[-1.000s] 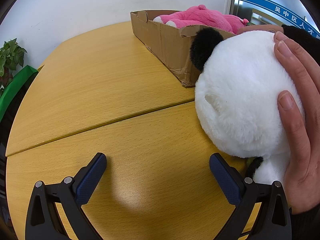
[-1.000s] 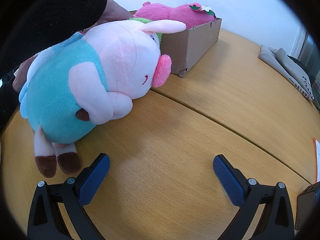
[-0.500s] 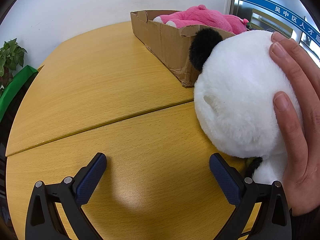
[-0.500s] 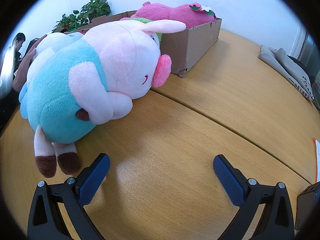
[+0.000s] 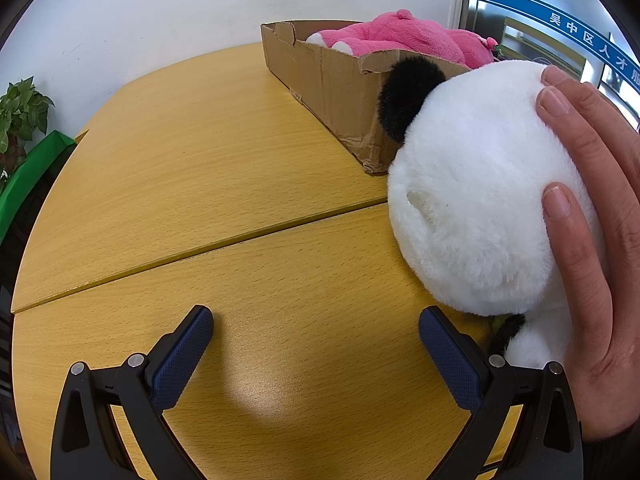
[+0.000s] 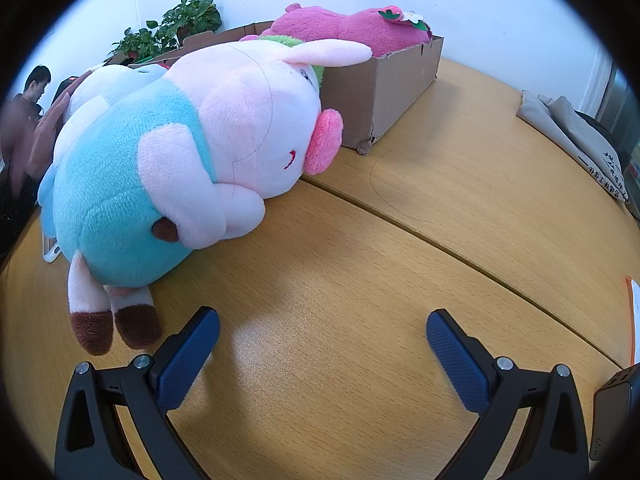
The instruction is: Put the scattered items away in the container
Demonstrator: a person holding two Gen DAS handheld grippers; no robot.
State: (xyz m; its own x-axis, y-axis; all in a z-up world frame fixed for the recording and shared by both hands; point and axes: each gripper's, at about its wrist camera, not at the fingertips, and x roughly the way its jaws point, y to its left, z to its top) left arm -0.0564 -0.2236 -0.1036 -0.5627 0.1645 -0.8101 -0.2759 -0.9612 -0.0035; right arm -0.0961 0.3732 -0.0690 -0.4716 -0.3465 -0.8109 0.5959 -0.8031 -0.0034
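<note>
Through my left wrist camera, my left gripper [image 5: 316,344] hangs spread wide and empty over the table [image 5: 200,168], with a bare hand [image 5: 592,240] pressed on the panda [image 5: 480,200] just to its right, blocking the near corner of the box [image 5: 336,84] where the pink plush [image 5: 404,36] lies. Through my right wrist camera, my right gripper [image 6: 322,346] is equally wide and empty, the pig [image 6: 180,160] lying on its side ahead-left against the box [image 6: 396,92]. A second ago a black sleeve covered the pig's back; now it is gone, showing plants [image 6: 168,36] and a man [image 6: 24,120] behind.
</note>
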